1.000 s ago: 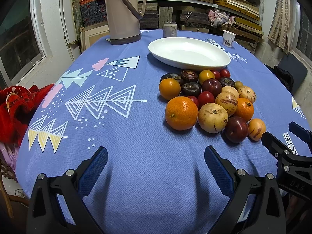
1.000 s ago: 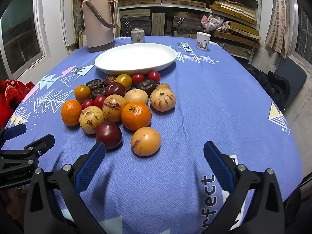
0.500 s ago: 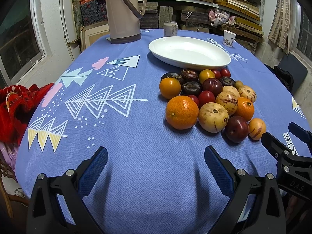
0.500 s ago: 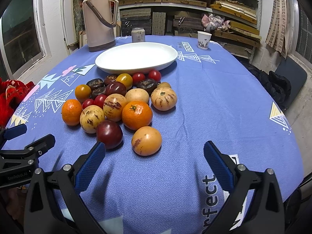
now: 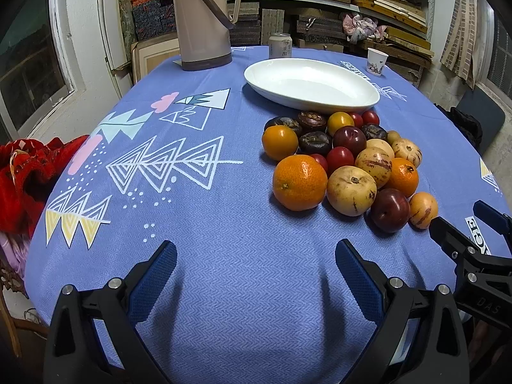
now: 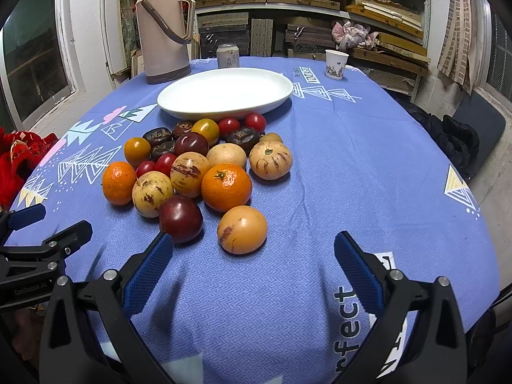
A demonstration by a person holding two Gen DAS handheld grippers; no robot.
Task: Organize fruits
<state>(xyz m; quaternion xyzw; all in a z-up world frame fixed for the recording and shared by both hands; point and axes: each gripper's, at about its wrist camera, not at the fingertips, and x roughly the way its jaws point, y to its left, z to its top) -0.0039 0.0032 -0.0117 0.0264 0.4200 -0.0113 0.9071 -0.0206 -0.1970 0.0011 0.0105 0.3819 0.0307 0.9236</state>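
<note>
A heap of mixed fruit lies on the blue tablecloth in front of an empty white oval plate point(image 5: 320, 96) point(image 6: 243, 108). The heap includes a large orange point(image 5: 299, 181) point(image 6: 118, 183), a dark red plum point(image 5: 389, 209) point(image 6: 180, 219), a tan-orange fruit point(image 6: 242, 229) point(image 5: 423, 209), yellow speckled fruits, small red tomatoes and dark brown fruits. My left gripper point(image 5: 256, 270) is open and empty, near the table's front edge, left of the heap. My right gripper point(image 6: 253, 264) is open and empty, just before the plum and the tan-orange fruit.
A beige thermos jug point(image 5: 204, 19) point(image 6: 163, 28), a drinks can point(image 5: 280, 45) point(image 6: 228, 56) and a paper cup point(image 5: 377, 61) point(image 6: 335, 64) stand beyond the plate. Red cloth point(image 5: 28, 166) lies off the table's left edge. Shelves fill the back wall.
My right gripper has crept forward toward the heap; the fruit sits slightly lower and nearer in its view. The left gripper has barely moved. Both stay open.
</note>
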